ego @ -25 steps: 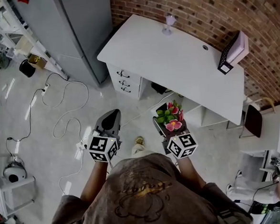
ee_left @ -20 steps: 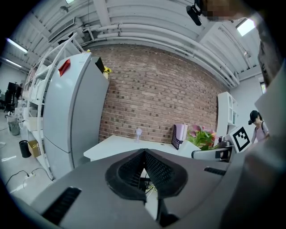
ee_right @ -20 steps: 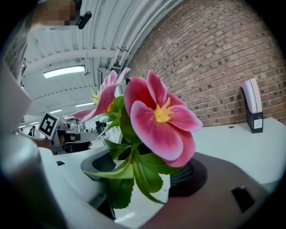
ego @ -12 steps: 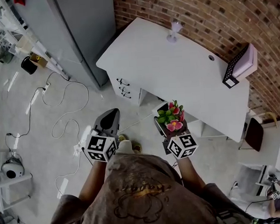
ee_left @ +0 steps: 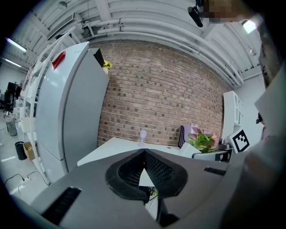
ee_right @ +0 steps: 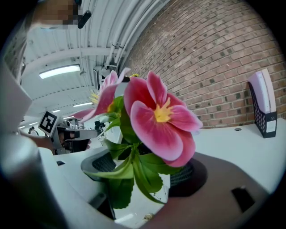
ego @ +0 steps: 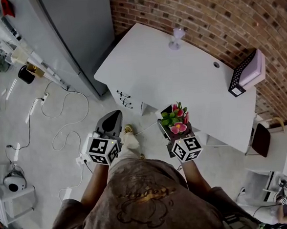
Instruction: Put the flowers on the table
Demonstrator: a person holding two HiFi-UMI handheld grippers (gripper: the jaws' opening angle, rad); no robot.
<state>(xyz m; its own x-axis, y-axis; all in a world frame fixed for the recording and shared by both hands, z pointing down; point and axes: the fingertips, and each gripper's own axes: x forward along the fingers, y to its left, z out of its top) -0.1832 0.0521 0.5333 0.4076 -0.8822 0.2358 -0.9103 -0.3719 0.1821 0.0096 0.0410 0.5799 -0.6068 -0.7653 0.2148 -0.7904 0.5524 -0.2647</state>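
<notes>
Brick wall (ego: 200,14) behind white table (ego: 180,79): right gripper (ego: 173,126) pinches light, crushable flowers (ego: 176,118), probably at the base; left gripper (ego: 114,117) pressed together.

Red-brown brick wall (ego: 215,18) runs behind a white desk (ego: 180,84), whose long back edge sits against it. Desk has a drawer unit (ego: 125,99) w/ dark handles at its near end & a round cable hole (ego: 216,65) in the top. Tall grey cabinet (ego: 74,33) stands just beside the desk, also at the brick. Open shelving (ego: 29,58) w/ misc. items fills the head view's top left. Floor (ego: 29,158) is pale & glossy; white cables (ego: 66,124) loop across it. Dark chair (ego: 260,140) is near the desk's other end. Ceiling (ee_left: 147,27) is white w/ pipes; a strip light (ee_right: 62,70) is lit.
</notes>
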